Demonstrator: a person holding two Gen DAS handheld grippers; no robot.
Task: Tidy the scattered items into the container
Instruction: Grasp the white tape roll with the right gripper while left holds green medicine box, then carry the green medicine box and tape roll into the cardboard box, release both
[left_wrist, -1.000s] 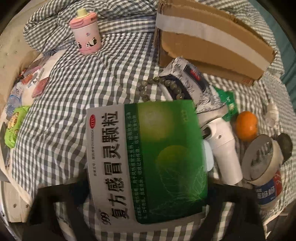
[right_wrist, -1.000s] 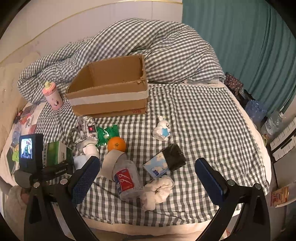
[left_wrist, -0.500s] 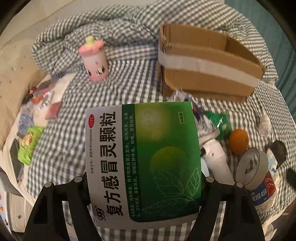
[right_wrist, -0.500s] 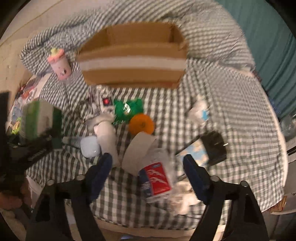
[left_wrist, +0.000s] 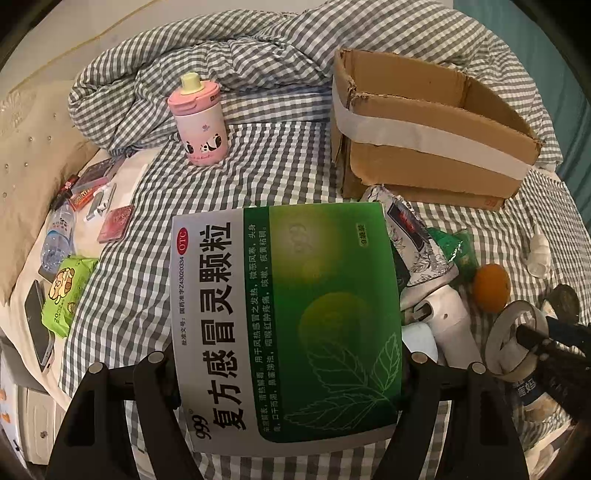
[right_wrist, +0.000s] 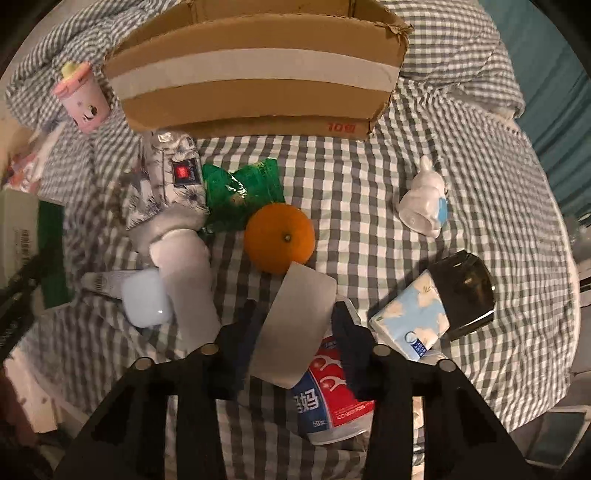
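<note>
A big bed (right_wrist: 369, 206) with a grey and white checked cover holds everything. At the far side sits one brown cardboard box (right_wrist: 255, 74) with a white band of tape around it. Its top is open.

The left gripper (left_wrist: 288, 369) has its jaws closed on the two sides of one green and white medicine box (left_wrist: 284, 317). The box is held up above the bed, on the near side of the cardboard box and not inside it.

The right gripper (right_wrist: 291, 332) has its jaws pulled in close on each side of one grey roll of tape (right_wrist: 291, 325). The roll stands on its edge and leans on one clear tub (right_wrist: 332, 398) with a red and blue label. The blue pads look like they touch the roll, but I cannot tell for sure that they squeeze it.

Other things lie scattered on the cover. There is one white hair dryer (right_wrist: 184, 277), just beside one pale blue case (right_wrist: 146, 299). One flowery packet (right_wrist: 173, 177) lies near the cardboard box, with one green crinkly packet (right_wrist: 240, 192) next to it. One orange (right_wrist: 279, 238) sits just past the roll of tape. One blue pack of tissues (right_wrist: 410, 321) touches one black thing (right_wrist: 465, 295). One small white figure (right_wrist: 424, 206) stands apart on the right. One pink bottle (left_wrist: 199, 125) with pandas on it stands upright to the left of the cardboard box.
</note>
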